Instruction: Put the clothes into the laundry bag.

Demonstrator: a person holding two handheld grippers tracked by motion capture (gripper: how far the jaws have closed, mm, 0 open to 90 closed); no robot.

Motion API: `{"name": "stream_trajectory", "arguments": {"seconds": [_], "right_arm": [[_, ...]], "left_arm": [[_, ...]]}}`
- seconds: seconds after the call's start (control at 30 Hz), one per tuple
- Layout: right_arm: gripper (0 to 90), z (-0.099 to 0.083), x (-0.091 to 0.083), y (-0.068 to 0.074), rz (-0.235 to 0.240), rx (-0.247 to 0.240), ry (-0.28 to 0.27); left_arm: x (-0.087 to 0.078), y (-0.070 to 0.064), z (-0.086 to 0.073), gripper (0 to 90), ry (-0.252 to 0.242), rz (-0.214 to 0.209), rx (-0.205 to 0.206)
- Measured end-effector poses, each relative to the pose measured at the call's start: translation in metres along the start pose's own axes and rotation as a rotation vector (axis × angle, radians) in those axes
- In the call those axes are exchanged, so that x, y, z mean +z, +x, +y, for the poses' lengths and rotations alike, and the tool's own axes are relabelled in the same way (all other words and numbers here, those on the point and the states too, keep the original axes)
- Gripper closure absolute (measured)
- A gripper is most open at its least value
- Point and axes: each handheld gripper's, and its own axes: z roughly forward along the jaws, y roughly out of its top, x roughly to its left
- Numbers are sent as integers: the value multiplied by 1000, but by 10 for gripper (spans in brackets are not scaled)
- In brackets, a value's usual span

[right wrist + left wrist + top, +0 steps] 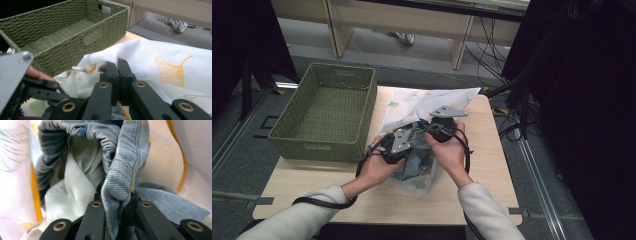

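— Two grippers meet over the middle of the table [492, 165]; left gripper [398, 142] and right gripper [443, 125] sit just beside each other, each in a hand, pale sleeves coming in from the bottom edge of the high view.

— What lies under them?

— White mesh bag [427, 102] printed with yellow ginkgo leaves, spread from the far edge of the table toward the person; blue denim garment [412, 165] bunched at its near end, below the hands.

— Left jaws?

— Clamped on a fold of the denim garment [122, 182]; in the left gripper view the cloth stands pinched between the two black jaws, elastic waistband curling above, white lining to the left; orange-edged mesh on both sides.

— Right jaws?

— Pressed together on the edge of the mesh bag [160, 60]; right gripper view shows the white netting caught at the jaw tips, one orange leaf print just to the right; left gripper [37, 92] close at lower left, a fingertip beside it.

— Anything else on the table?

— Green woven basket [319, 145] at the left, touching the bag's left side or nearly so; cannot tell which; its floor bare.
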Motion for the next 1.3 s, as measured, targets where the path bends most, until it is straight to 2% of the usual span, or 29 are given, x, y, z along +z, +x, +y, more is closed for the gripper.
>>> {"name": "stream_trajectory", "arguments": {"seconds": [0.27, 0.57, 0.87, 0.97, 1.2, 1.3], "right_arm": [[900, 0, 0, 1, 1, -5, -3], [900, 0, -1, 1, 3, 4, -5], [900, 0, 0, 0, -4, 6, -5], [900, 0, 0, 0, -2, 6, -6], [900, 0, 0, 0, -4, 10, -6], [900, 0, -1, -1, -3, 14, -4]], "left_arm": [[-2, 8, 12, 811, -50, 39, -37], [-2, 15, 21, 811, -82, 78, -75], [19, 7, 13, 805, -69, 91, -89], [25, 9, 10, 803, -65, 97, -103], [32, 16, 8, 800, -69, 137, -105], [34, 16, 6, 794, -69, 141, -107]]}}
